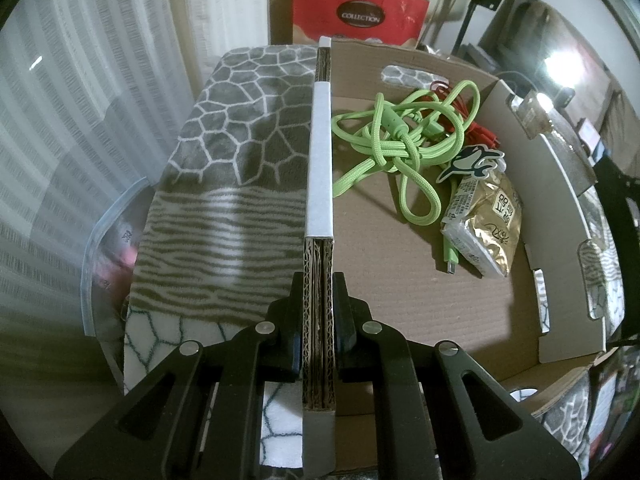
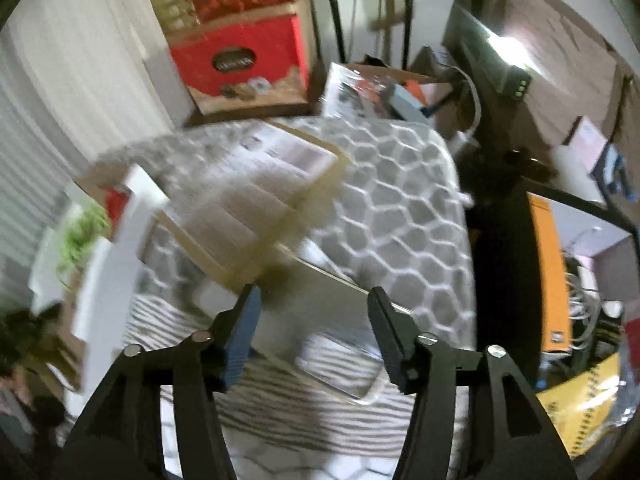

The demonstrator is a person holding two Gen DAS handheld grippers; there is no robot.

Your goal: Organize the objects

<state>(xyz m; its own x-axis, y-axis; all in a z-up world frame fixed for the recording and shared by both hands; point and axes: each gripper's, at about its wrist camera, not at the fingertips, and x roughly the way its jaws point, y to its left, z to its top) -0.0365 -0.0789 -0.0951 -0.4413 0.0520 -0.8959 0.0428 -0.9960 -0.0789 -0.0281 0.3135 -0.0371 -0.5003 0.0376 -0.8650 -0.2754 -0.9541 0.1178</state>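
I see a shallow cardboard box [image 1: 420, 264] open at the top on a grey patterned blanket [image 1: 240, 136], its near wall edge partly capped in white tape. Inside, towards the far side, a lime-green braided cable [image 1: 400, 140] lies in a loose tangle over a red cable [image 1: 460, 128]. Just beside them rests a crinkled gold foil packet [image 1: 486, 224] printed with Chinese characters, lying flat, and a teal bird-shaped sticker [image 1: 472, 162] overlaps its far end. In my right view everything is blurred; a brown cardboard piece [image 2: 260, 200] with printed labels lies on the blanket
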